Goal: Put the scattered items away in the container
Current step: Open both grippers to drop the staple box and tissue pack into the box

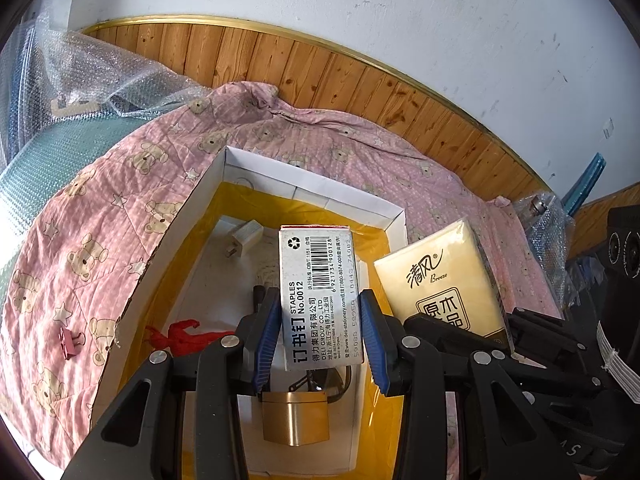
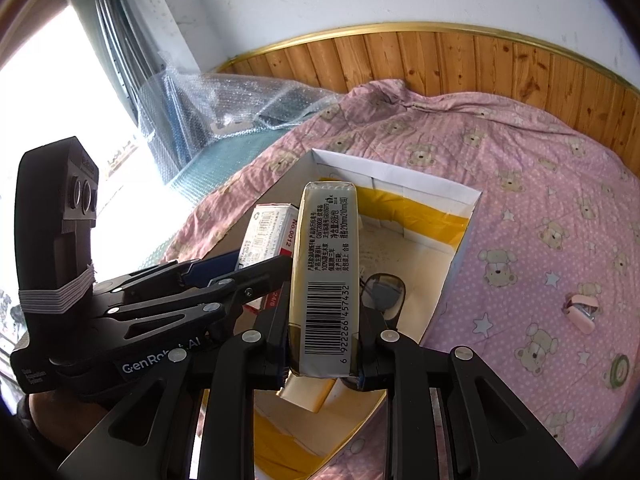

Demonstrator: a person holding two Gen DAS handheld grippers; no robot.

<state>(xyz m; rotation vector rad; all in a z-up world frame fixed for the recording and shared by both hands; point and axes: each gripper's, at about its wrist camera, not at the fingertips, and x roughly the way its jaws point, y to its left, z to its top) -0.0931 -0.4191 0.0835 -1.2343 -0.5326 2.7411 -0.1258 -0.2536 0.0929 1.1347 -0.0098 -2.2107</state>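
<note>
We hold the staple box (image 1: 318,296) pinched in the left gripper (image 1: 320,332) and the tissue pack (image 2: 326,280) pinched in the right gripper (image 2: 324,344); both hang lengthwise above the open box (image 1: 316,184), the left nearer its middle.

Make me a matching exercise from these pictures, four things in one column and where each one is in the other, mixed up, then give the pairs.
Things:
1. staples box
2. tissue pack
3. brass padlock
4. pink binder clip

Places:
A. lying on the bottom of the cardboard box
B. held in the right gripper
C. on the pink quilt, outside the box
D. held in the left gripper

Pairs: 1-D, 2-B, 3-A, 4-C
</note>
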